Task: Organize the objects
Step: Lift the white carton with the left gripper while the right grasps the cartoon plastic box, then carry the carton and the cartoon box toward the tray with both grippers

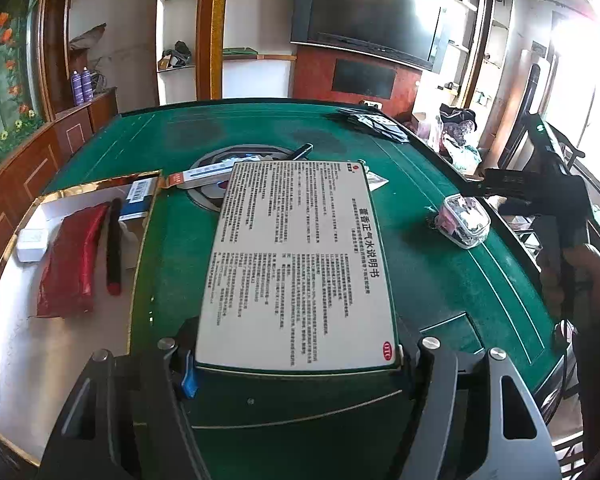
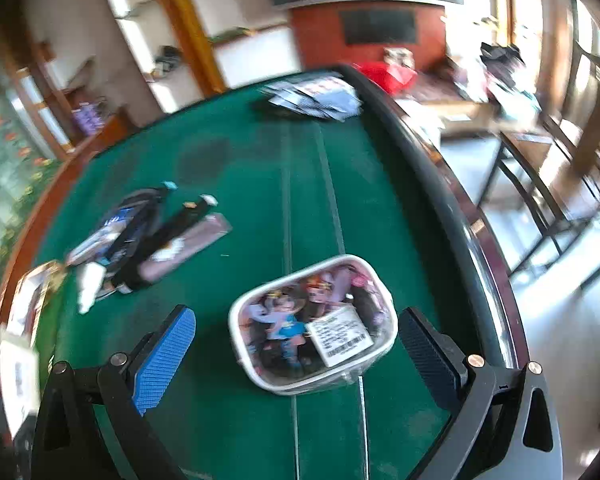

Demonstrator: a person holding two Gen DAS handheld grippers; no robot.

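One green box [image 1: 296,264], Chinese leaflet text, OTC mark

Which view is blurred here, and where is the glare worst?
Left wrist view: sharp, the print on the held box is crisp; windows at the right edge blow out to white; fisheye bends the table rim. Right wrist view: motion-smeared throughout, the pouch label and far cards unreadable; the sunlit floor and windows on the right are overexposed.

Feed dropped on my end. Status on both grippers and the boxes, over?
Left gripper shut on the green medicine box, lifted. Right gripper open, fingers either side of the clear pouch, not touching. Open tray at left, path unobstructed.
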